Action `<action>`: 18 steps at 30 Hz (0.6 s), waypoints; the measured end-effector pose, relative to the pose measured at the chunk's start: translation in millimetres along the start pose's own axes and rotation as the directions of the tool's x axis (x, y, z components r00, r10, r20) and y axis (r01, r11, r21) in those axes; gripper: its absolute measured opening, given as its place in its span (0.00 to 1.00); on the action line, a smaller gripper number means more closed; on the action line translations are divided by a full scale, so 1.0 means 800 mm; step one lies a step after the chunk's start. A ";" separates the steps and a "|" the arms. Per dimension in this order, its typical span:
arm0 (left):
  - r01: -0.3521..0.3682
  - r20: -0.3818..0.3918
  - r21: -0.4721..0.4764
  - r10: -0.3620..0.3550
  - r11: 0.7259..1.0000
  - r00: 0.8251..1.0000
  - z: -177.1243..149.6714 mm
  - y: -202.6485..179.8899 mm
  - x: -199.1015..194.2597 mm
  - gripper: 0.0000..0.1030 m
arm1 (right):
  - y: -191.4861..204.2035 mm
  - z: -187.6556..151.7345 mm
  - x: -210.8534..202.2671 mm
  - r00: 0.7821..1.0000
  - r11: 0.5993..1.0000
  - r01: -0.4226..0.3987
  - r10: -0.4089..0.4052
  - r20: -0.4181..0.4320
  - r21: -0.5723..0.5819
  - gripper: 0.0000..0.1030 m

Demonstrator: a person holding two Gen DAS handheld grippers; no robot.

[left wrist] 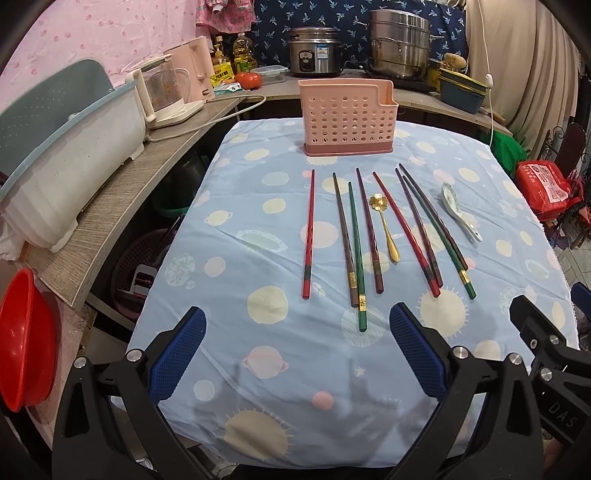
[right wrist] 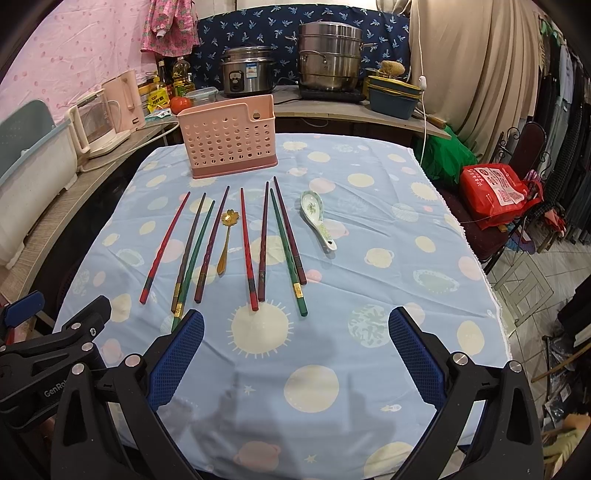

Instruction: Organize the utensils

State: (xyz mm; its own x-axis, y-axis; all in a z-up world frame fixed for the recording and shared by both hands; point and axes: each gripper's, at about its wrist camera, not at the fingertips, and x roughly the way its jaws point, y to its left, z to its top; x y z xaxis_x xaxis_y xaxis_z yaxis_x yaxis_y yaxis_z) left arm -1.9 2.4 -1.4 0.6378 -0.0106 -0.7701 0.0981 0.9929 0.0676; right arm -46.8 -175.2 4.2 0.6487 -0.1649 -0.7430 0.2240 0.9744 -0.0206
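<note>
- We hold the left gripper (left wrist: 297,325) low over the near edge of the table, its blue-padded jaws spread wide and gripping nothing.
- Our right gripper (right wrist: 295,326) hovers just beside it, jaws equally wide and empty.
- The table wears a light blue tablecloth (left wrist: 258,369) printed with planets and suns.
- The chopsticks (left wrist: 354,243) lie loose in a rough row across the middle of the cloth, tips pointing away from us.
- A gold spoon (left wrist: 384,225) rests among them, and a white ceramic spoon (left wrist: 460,210) lies to their right.
- The pink utensil holder (left wrist: 347,116) stands upright at the far side of the table, beyond the chopsticks.
- Behind it, a grey counter (left wrist: 110,206) carries a rice cooker (left wrist: 314,51), a steel steamer pot (left wrist: 400,42) and a kettle (left wrist: 166,92).
- A pink dotted sheet (left wrist: 110,33) covers the wall.
</note>
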 end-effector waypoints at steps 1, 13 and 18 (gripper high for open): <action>0.004 -0.004 -0.001 -0.004 1.000 1.000 0.000 0.000 0.000 0.92 | 0.000 0.000 0.000 1.000 1.000 -0.001 0.001 0.000 0.001 0.94; -0.006 0.011 -0.021 0.006 1.000 1.000 0.001 0.004 0.000 0.93 | 0.000 0.000 0.000 1.000 1.000 -0.001 0.001 0.001 0.001 0.94; -0.008 0.015 -0.017 0.008 1.000 1.000 0.001 0.005 -0.001 0.93 | 0.001 0.001 0.000 1.000 1.000 -0.002 0.002 0.000 0.001 0.94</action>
State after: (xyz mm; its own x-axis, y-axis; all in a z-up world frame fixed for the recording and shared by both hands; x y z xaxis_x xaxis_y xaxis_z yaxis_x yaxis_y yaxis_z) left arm -1.1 6.1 0.0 0.6499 -0.0044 -0.7600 0.0800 0.9948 0.0626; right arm -46.4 -174.7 4.7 0.6493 -0.1633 -0.7428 0.2234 0.9745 -0.0190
